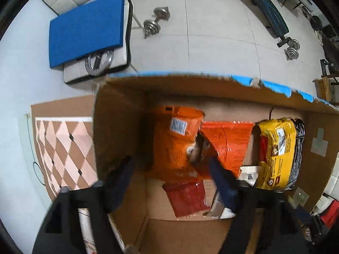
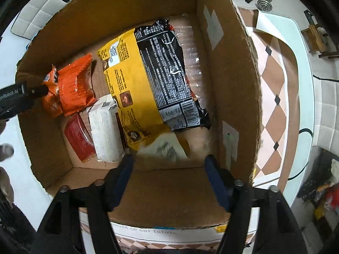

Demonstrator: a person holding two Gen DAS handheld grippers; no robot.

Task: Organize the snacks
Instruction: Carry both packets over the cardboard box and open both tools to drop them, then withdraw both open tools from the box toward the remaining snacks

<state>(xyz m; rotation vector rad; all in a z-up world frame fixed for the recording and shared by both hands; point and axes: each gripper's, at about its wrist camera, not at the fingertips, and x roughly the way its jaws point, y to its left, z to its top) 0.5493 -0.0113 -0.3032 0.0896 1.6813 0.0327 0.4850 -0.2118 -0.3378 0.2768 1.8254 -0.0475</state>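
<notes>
An open cardboard box (image 1: 118,127) (image 2: 231,89) holds the snacks. Inside lie two orange bags (image 1: 175,139) (image 2: 74,89), a red packet (image 1: 186,196) (image 2: 78,137), a white packet (image 1: 249,174) (image 2: 104,129) and a big yellow-and-black bag (image 1: 277,150) (image 2: 148,80). My left gripper (image 1: 171,165) is open and empty, hovering over the box above the orange bags; it also shows in the right wrist view (image 2: 19,99) at the left wall. My right gripper (image 2: 168,160) is open and empty above the box's near wall.
The box stands on a table with a diamond-patterned mat (image 1: 63,148) (image 2: 273,97). A chair with a blue cushion (image 1: 84,27) and dumbbells (image 1: 156,21) are on the tiled floor beyond. A weight bench (image 1: 267,6) stands at the far right.
</notes>
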